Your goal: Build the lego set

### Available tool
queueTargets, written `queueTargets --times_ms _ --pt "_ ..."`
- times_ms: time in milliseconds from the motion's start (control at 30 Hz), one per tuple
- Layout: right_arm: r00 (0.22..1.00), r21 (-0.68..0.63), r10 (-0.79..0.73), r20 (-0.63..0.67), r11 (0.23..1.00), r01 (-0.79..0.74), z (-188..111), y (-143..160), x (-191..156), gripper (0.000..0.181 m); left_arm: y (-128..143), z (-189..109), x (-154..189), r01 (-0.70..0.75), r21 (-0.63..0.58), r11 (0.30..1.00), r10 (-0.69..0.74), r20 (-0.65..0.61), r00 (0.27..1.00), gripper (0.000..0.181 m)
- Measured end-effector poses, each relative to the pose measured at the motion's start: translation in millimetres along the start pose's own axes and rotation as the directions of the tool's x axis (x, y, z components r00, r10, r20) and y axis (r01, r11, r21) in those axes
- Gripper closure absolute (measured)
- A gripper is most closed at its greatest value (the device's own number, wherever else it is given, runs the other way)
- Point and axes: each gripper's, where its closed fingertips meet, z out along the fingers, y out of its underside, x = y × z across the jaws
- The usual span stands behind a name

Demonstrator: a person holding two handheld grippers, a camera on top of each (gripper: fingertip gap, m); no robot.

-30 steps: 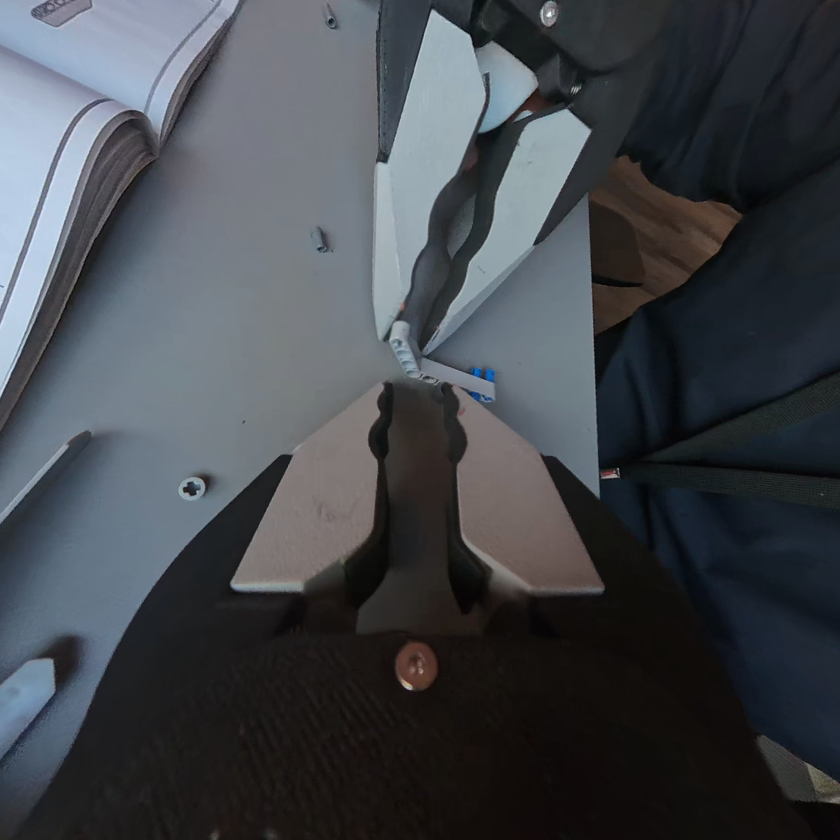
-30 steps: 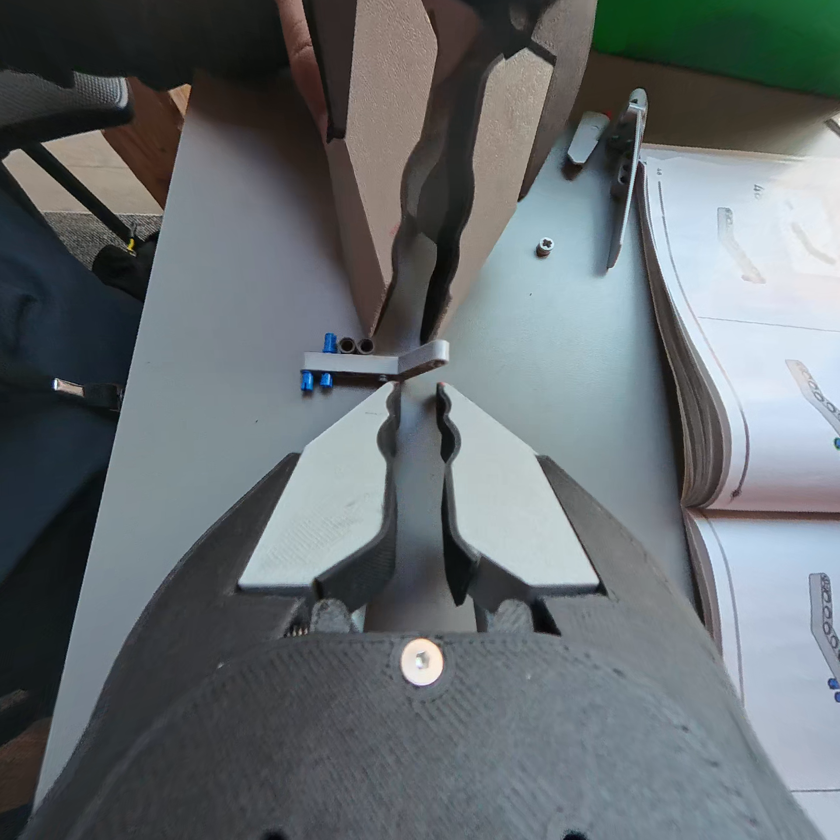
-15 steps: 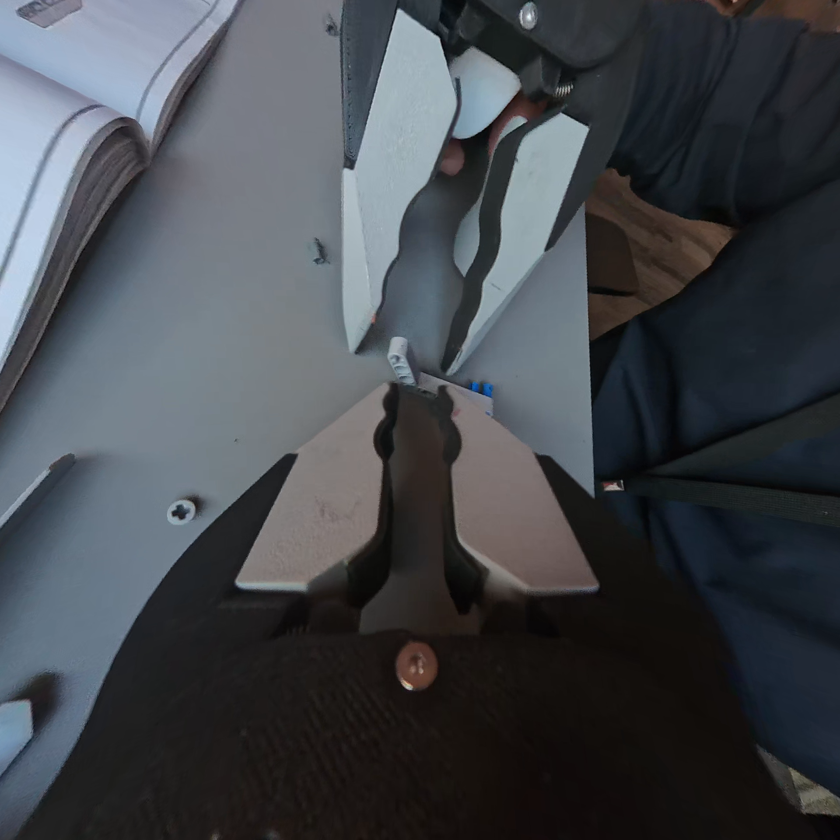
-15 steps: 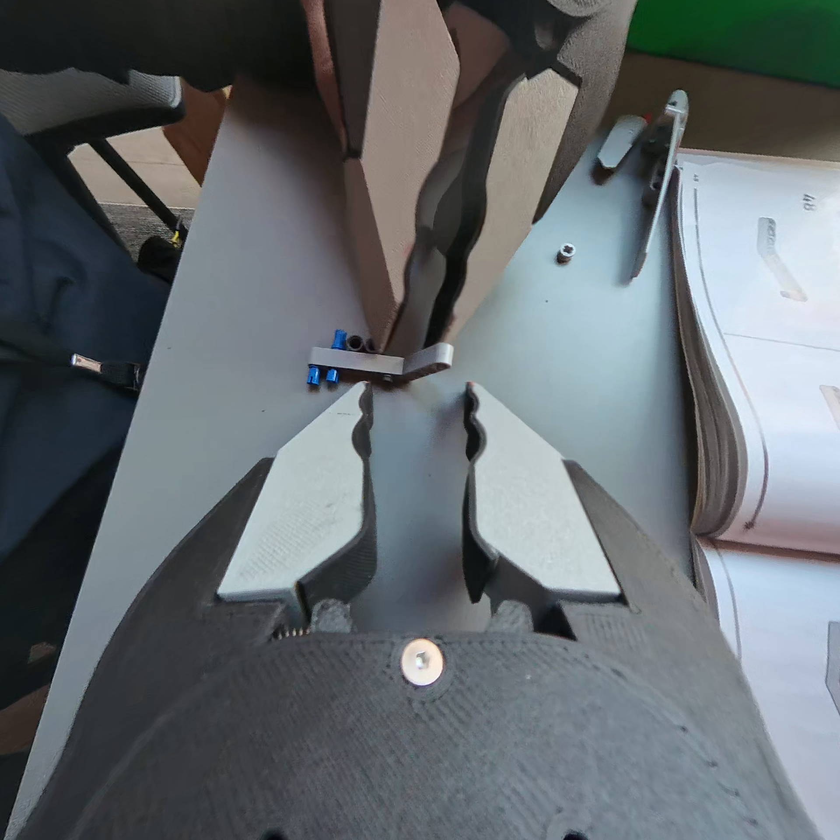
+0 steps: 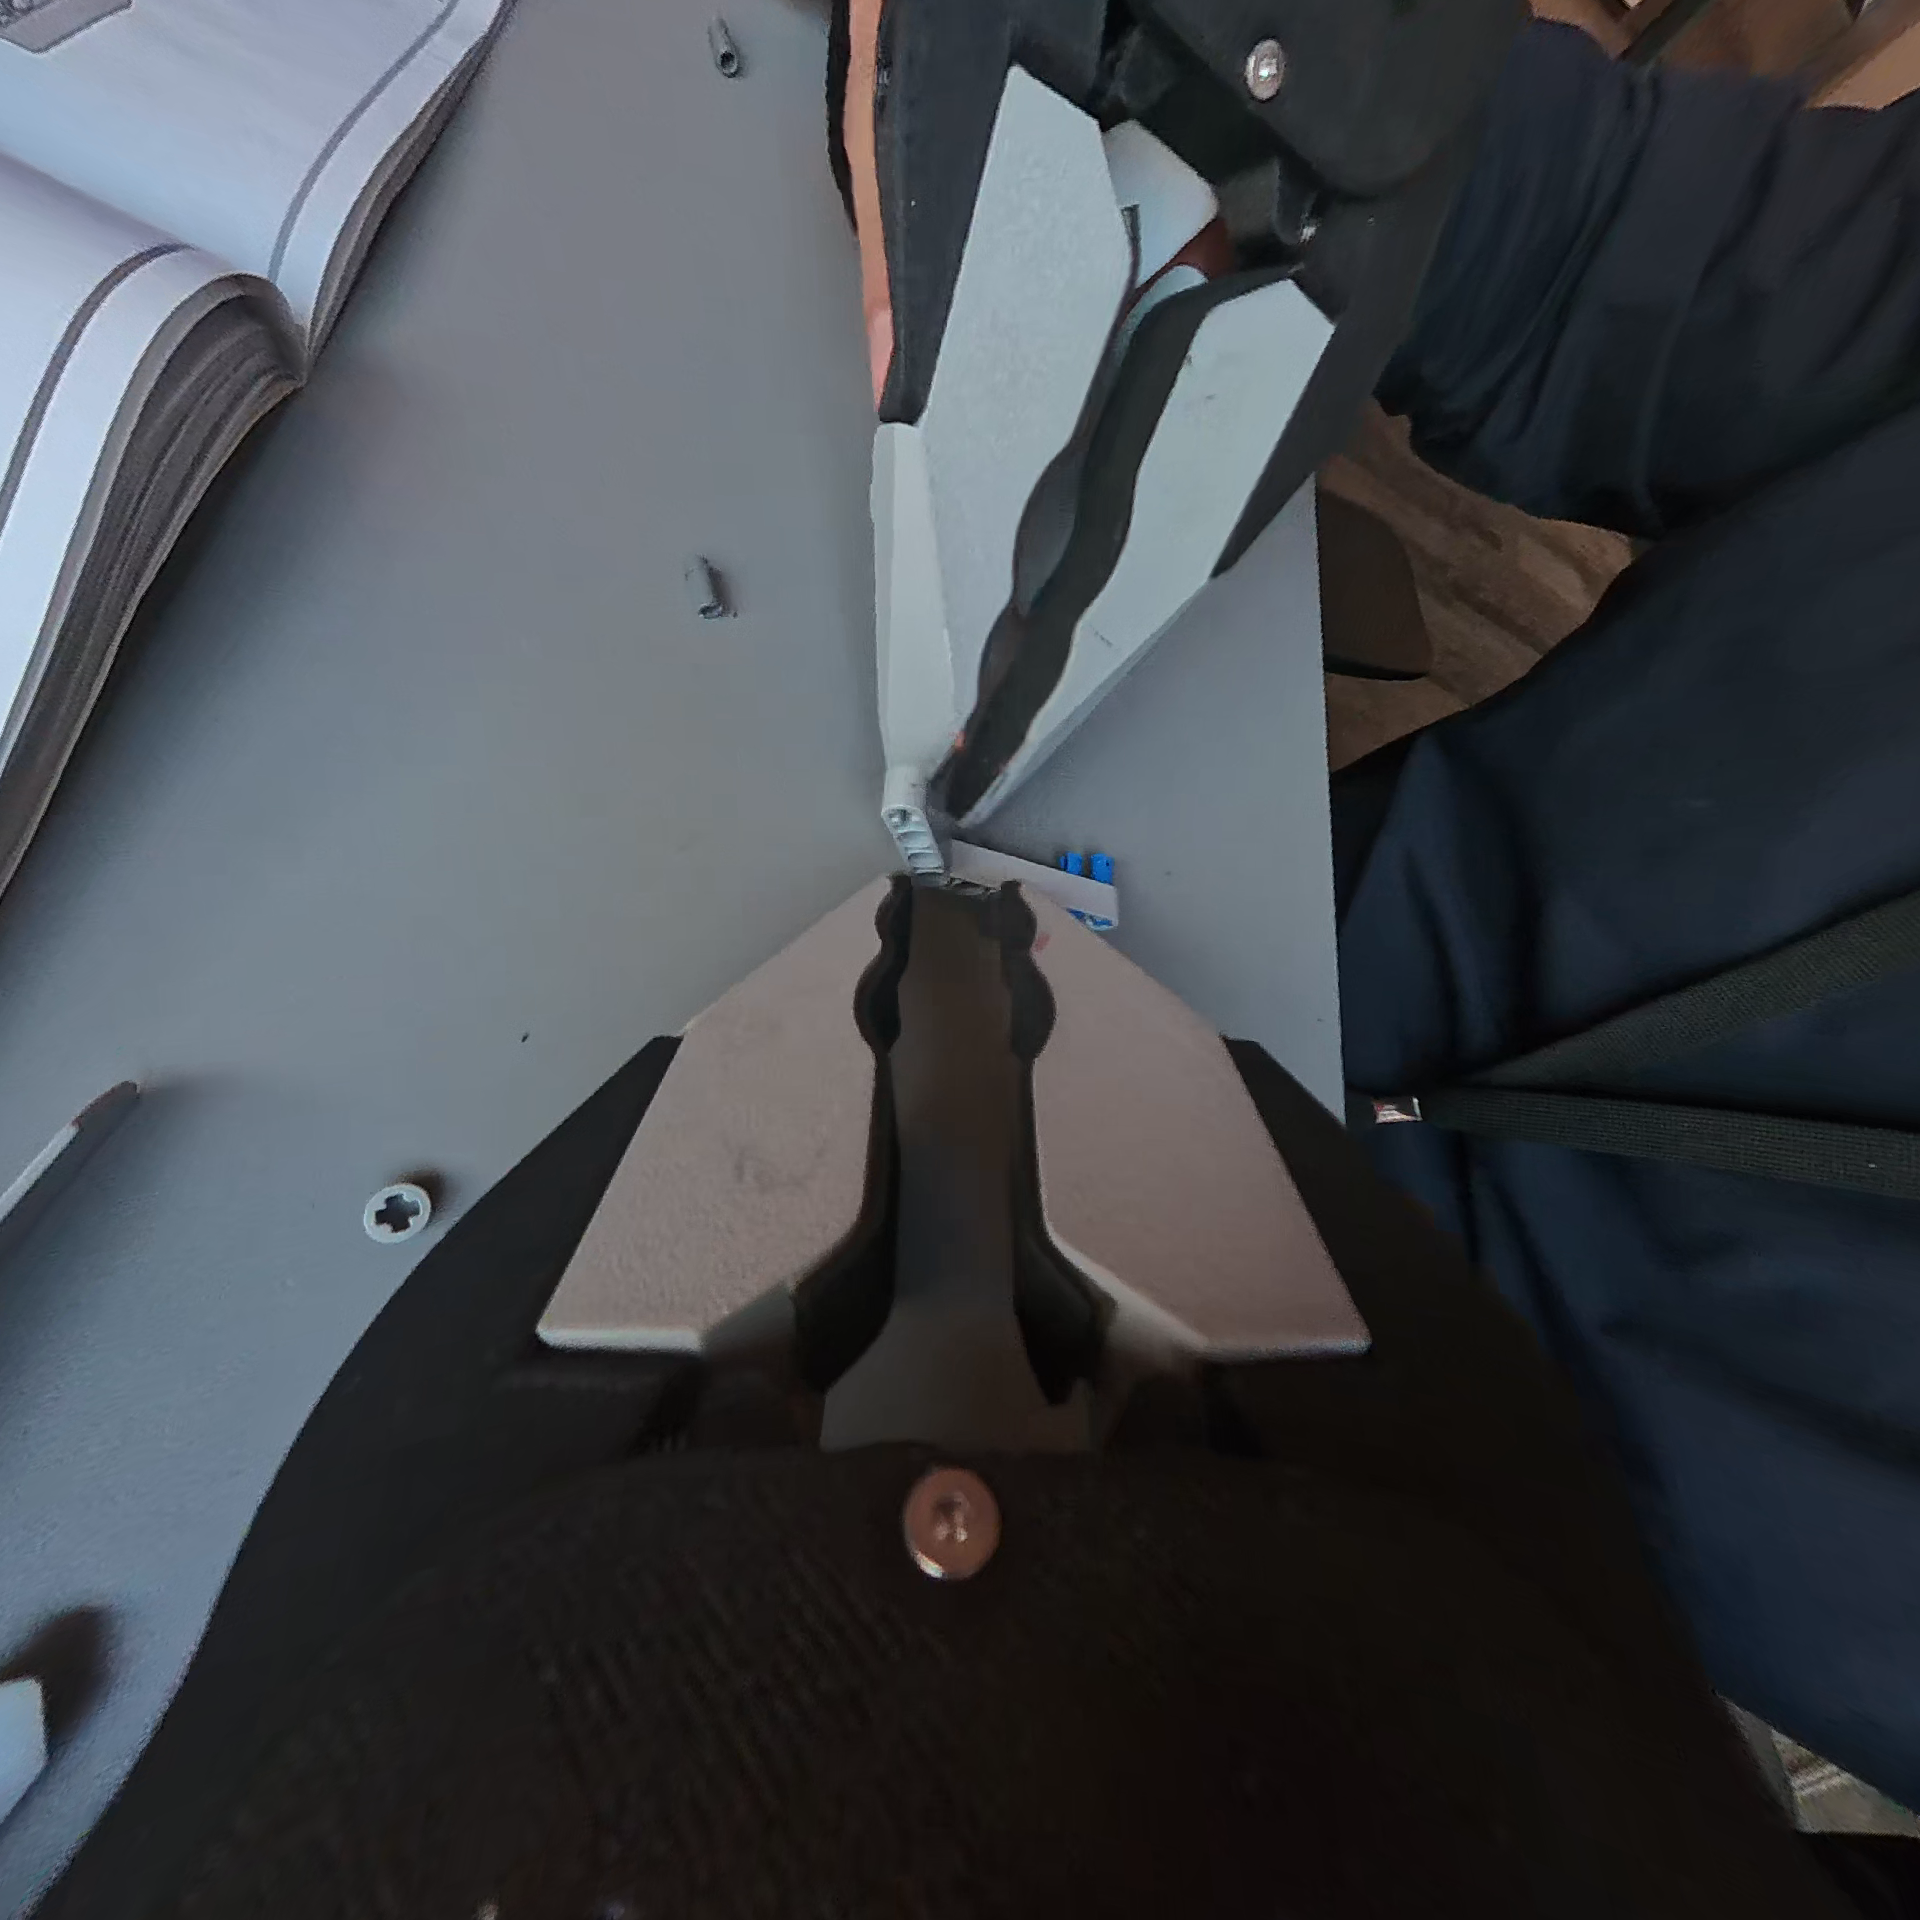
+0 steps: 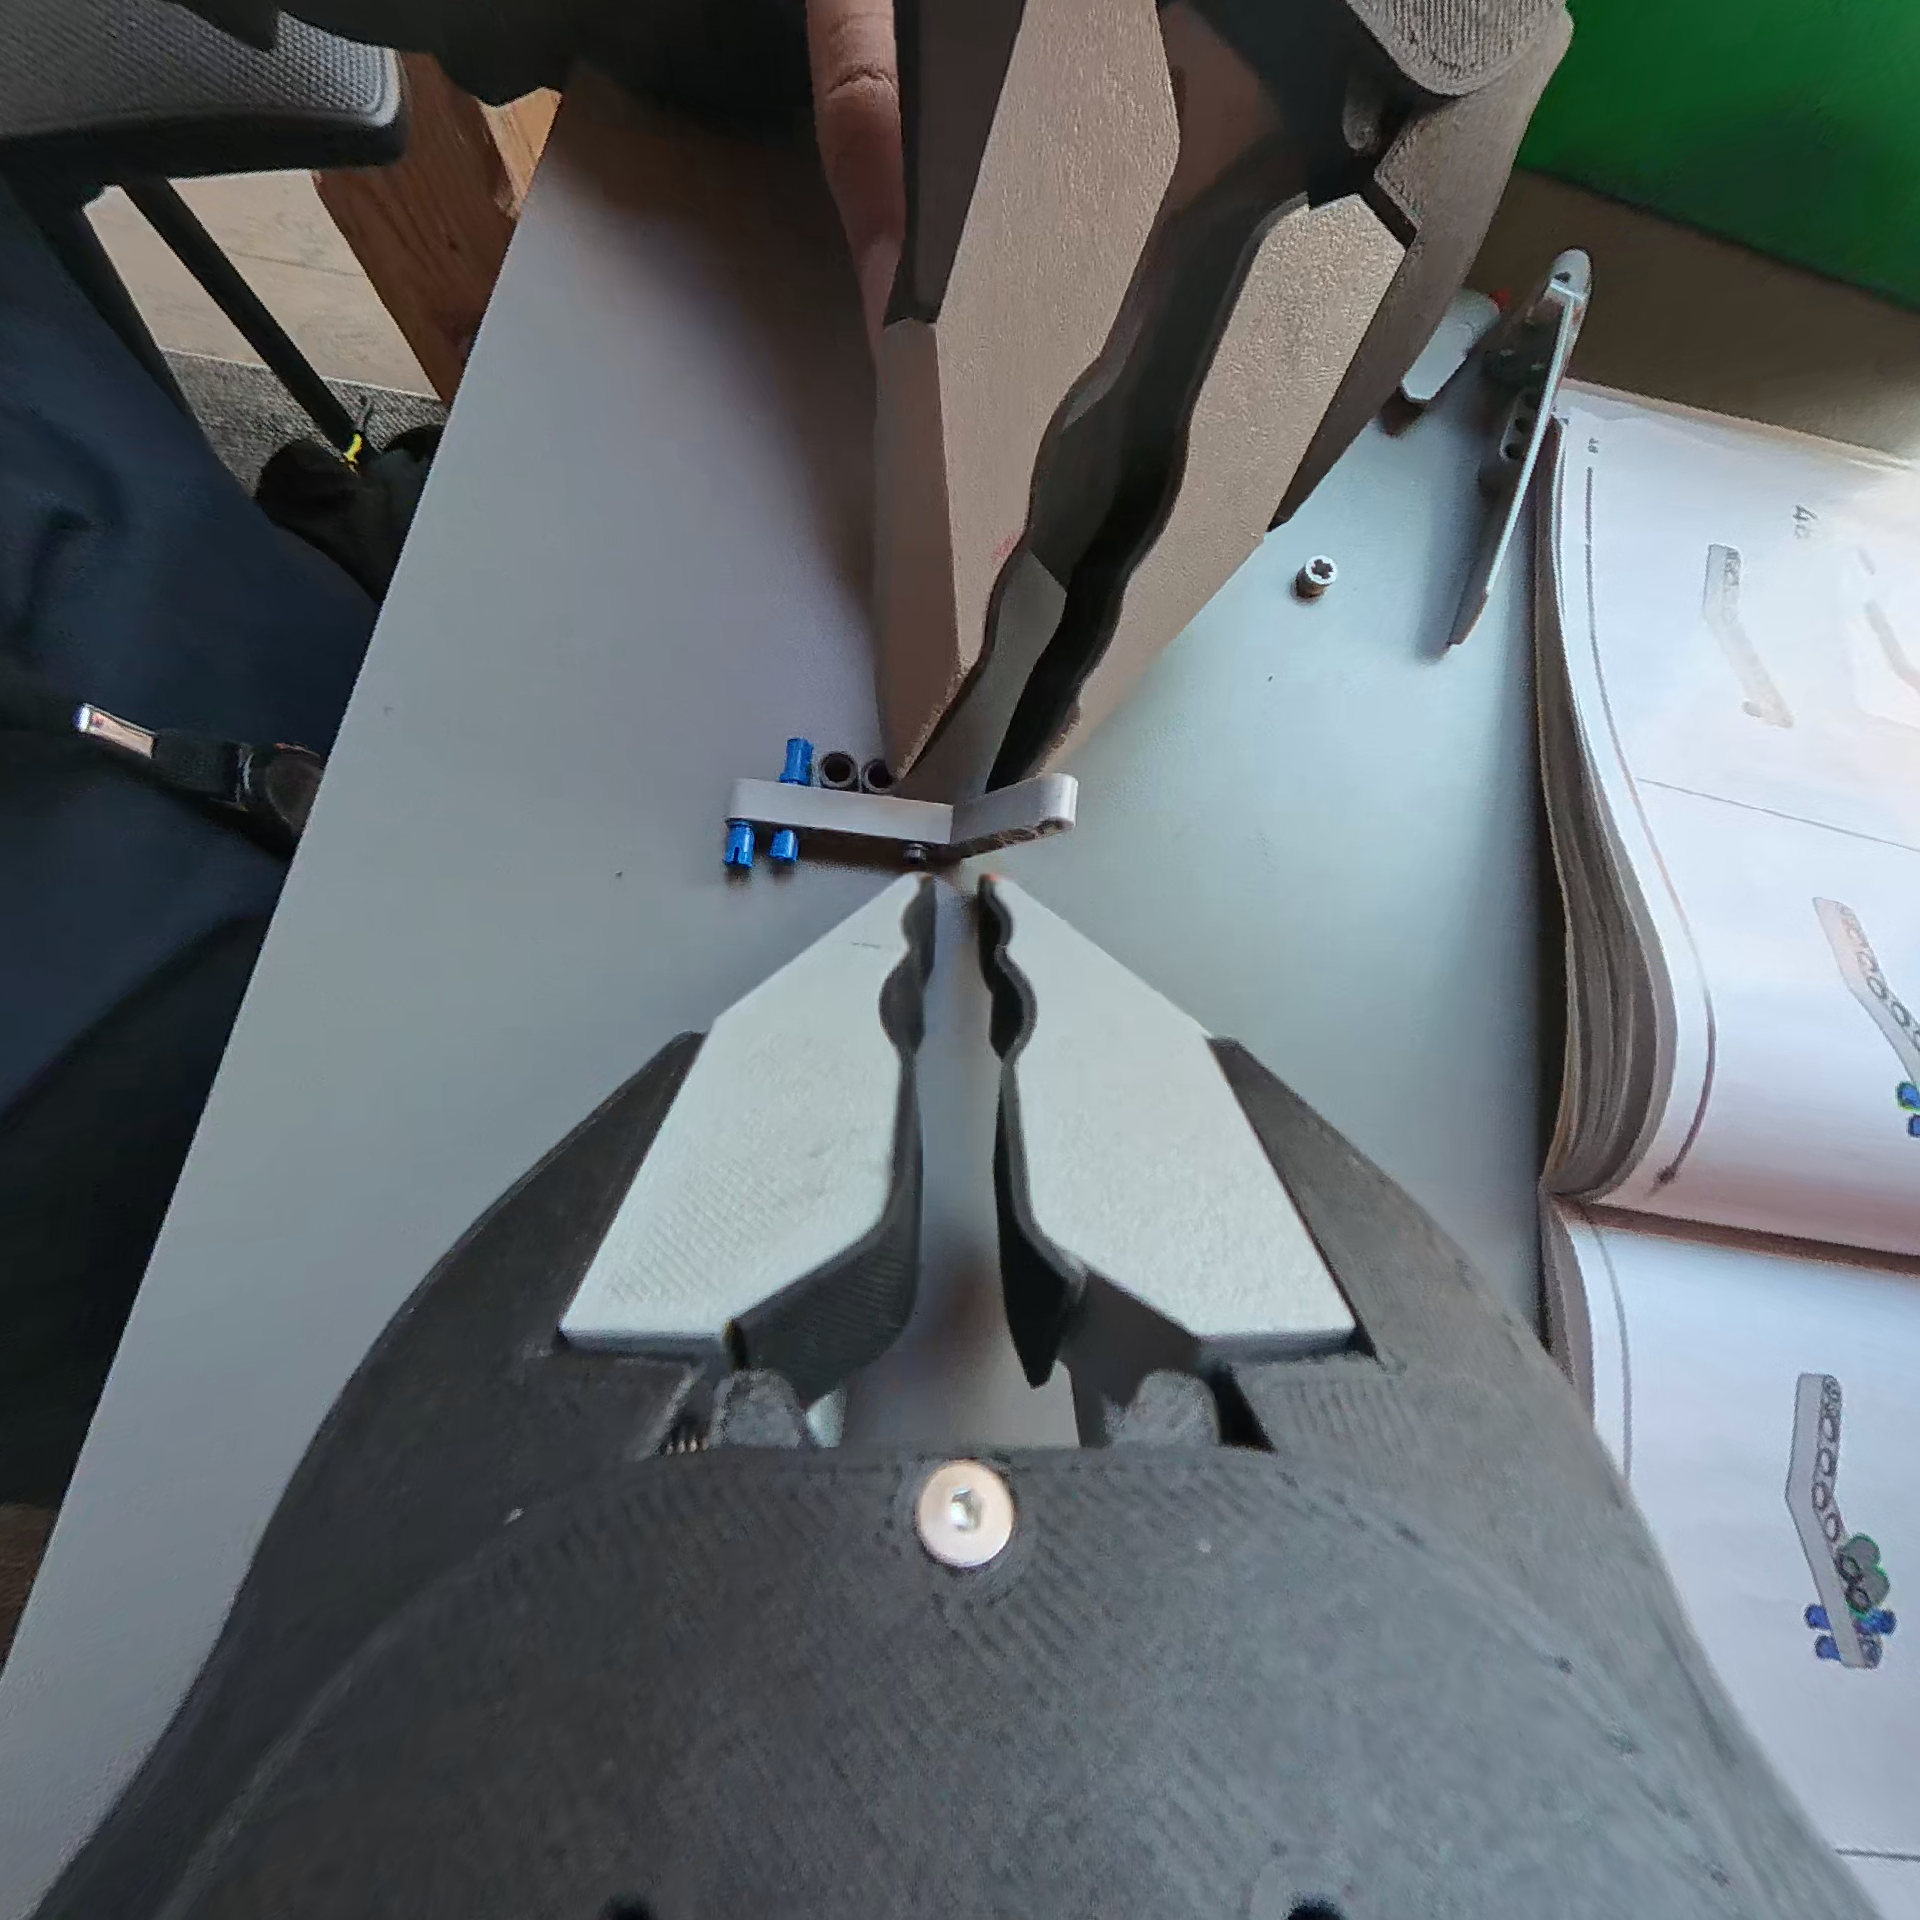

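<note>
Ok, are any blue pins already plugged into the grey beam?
Yes, in the right wrist view three blue pins stick out of the left end of the bent grey beam on the table.

On the grey table (image 5: 436, 790), the left gripper (image 5: 954, 891) closes its fingertips on the bent grey lego beam (image 5: 920, 826) with blue pins (image 5: 1086, 862), while the right gripper (image 5: 951, 784) meets the same beam from opposite, near an open instruction booklet (image 5: 135, 312) and a small grey bush (image 5: 398, 1211).
</note>
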Motion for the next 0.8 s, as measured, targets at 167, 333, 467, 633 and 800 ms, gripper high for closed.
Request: queueTargets --times_ms 167,333,467,633,800 --pt "1.0 0.003 -0.005 0.004 1.0 0.005 3.1 -2.8 -2.1 0.178 1.9 2.6 -0.3 -0.003 -0.02 1.0 0.004 0.005 1.0 0.179" --pt "1.0 -0.002 0.006 0.008 1.0 -0.006 0.4 -0.6 -2.5 0.171 2.2 2.9 0.6 -0.003 -0.022 1.0 0.003 -0.003 1.0 0.179" --pt "1.0 0.0 0.009 0.006 1.0 -0.009 -0.5 0.3 -3.1 0.17 1.4 2.0 0.6 -0.002 -0.014 1.0 0.002 -0.004 1.0 0.174" --pt "1.0 0.005 0.014 0.013 1.0 -0.014 2.1 -2.4 -5.0 0.167 1.4 2.5 0.7 -0.003 -0.015 1.0 0.003 -0.005 1.0 0.175" --pt "1.0 0.005 0.016 0.012 1.0 -0.016 3.0 -2.8 -5.0 0.171 1.3 2.6 0.0 0.003 -0.014 1.0 -0.004 -0.005 1.0 0.176"
